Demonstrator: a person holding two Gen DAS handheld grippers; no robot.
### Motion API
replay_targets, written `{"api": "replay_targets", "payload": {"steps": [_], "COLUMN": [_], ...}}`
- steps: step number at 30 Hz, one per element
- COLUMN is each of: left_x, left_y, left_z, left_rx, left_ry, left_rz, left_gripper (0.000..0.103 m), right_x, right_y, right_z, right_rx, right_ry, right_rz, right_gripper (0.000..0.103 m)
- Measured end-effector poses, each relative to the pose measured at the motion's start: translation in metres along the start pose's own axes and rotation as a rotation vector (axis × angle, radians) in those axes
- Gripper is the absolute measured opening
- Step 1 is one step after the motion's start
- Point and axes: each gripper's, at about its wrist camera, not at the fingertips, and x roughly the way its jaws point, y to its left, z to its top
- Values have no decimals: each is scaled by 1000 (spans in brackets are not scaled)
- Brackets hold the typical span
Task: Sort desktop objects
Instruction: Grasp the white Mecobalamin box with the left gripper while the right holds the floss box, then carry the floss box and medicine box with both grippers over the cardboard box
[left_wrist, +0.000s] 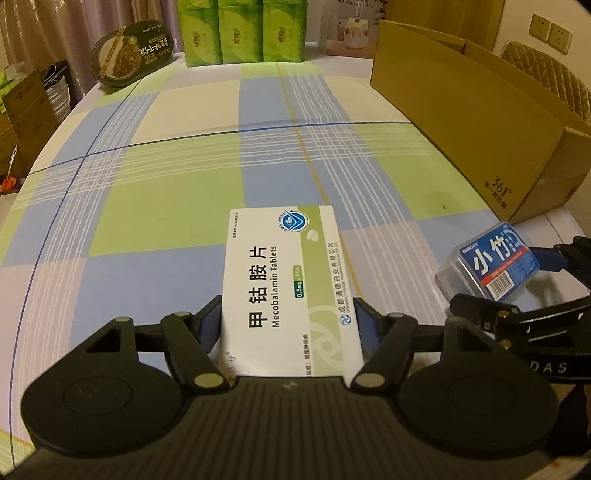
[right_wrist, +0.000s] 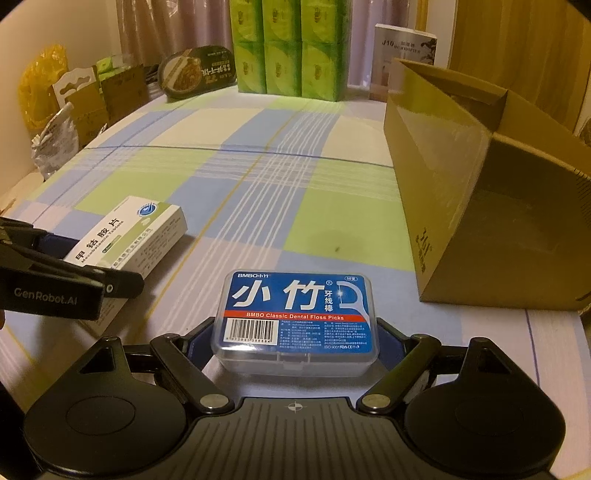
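The left tongs (left_wrist: 291, 325) clamp the Mecobalamin tablet box (left_wrist: 286, 291) by its sides; the right tongs (right_wrist: 295, 339) straddle the dental floss pick case (right_wrist: 297, 319) on the table (right_wrist: 258, 192), contact unclear.

A lived-in home room is indicated, most likely a dining or living area. The table (left_wrist: 177, 155) is covered with a checked cloth in green, blue and cream. Curtains (right_wrist: 155, 33) are hung along the back wall, and wall sockets (left_wrist: 550, 31) are set into a painted wall beside a quilted chair back (left_wrist: 550, 79). Household stock is stacked at the far edge: green tissue packs (right_wrist: 288, 48), an instant-meal tub (right_wrist: 195, 72) and a humidifier carton (right_wrist: 406, 51). An open cardboard box (right_wrist: 461, 177) is placed on the table, and more boxes (left_wrist: 22, 114) are piled beside it.
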Motion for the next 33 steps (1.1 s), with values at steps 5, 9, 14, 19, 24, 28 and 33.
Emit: {"api": "replay_targets", "payload": {"steps": [5,9,14,19,24,28,33], "left_x": [-6,-10,-17,-26,-35,-41,-47], "left_y": [-1,-1,-4,-6,-9,-12,-15], "left_z": [3,4,4,6,6,5,4], "left_rx": [-3,-7,-5,-9,-5,-1,-3], "left_ry": [-12,-20,-30,-44,-54,-65,-74], "left_rz": [-5,-8,-12,-13,-14,-15,-21], "left_gripper": [68,68,68,68,68,68,68], "right_x": [-3,-7,-16,-25,-34,-40,-49], "right_y": [-1,0,0,-1,-3,-4,-6], "right_z": [1,1,0,2,3,2,1], "right_rx": [-2,-5,-3,0,7,11,15], "right_ry": [-9,-14,-31,-49,-69,-81,-95], "right_rz": [-2,-4,-7,-9,-14,-19,-26], "right_gripper": [83,83,83,83,83,83,83]}}
